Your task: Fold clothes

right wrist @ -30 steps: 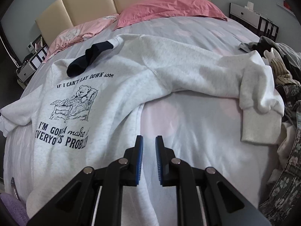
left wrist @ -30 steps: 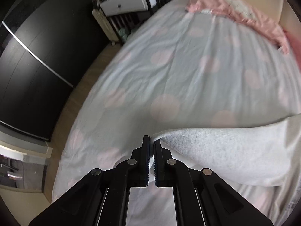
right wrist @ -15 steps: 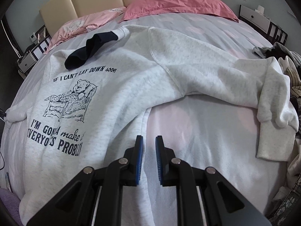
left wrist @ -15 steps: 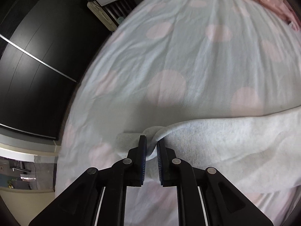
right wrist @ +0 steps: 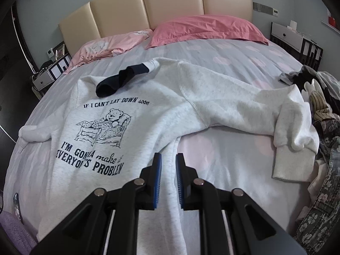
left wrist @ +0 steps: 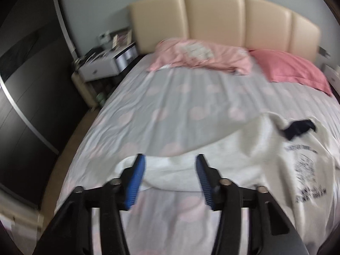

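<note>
Left wrist view: the left claw [left wrist: 170,165] is opening, wide, nothing between its pads; the sleeve lies on the bed below.
Sweatshirt [right wrist: 148,127]: spread flat on the bed [right wrist: 233,53].
Right claw [right wrist: 169,165]: narrow, empty, above the sweatshirt hem.
Sock [right wrist: 119,80]: on the sweatshirt collar.

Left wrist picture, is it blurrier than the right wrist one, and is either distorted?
Left wrist view: motion-smeared throughout, the sweatshirt print unreadable, the left gripper soft-edged, its jaws opening with nothing between them. Right wrist view: sharp, the print legible, the right gripper crisp. Both: fisheye bowing of the headboard, dark corners.
</note>
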### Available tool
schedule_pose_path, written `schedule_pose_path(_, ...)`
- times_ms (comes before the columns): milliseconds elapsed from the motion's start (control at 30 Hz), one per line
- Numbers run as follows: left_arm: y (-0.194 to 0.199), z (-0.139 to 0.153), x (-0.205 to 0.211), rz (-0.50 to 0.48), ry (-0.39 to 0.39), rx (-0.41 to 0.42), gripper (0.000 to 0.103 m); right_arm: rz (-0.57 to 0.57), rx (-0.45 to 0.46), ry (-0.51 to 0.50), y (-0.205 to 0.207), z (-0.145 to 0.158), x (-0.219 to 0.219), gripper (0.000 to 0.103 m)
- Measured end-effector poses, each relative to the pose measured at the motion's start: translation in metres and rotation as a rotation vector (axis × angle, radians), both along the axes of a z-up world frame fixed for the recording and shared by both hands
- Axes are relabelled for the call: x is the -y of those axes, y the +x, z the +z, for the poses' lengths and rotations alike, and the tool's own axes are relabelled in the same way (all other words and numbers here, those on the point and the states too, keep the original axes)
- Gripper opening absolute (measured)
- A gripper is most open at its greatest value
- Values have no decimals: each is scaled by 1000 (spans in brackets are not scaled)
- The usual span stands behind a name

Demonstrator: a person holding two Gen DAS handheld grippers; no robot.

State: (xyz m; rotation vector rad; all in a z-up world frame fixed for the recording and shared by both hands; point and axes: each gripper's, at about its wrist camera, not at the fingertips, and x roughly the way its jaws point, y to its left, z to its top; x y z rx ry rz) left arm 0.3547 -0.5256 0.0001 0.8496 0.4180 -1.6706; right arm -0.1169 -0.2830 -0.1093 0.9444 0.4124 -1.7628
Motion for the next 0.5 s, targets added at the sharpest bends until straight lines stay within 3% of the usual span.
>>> schedule_pose_path(100,-38,9,-23,-110,2,8,67,72,-47,9,13,18,7,14)
schedule_pose_path(300,-103,-5,-30,-297,47,74,67,221,-98,58,31,45,49,14)
schedule_pose_path(500,-150,-35,-11,-395,116,121,67,287,-101,151,28,49,120,14)
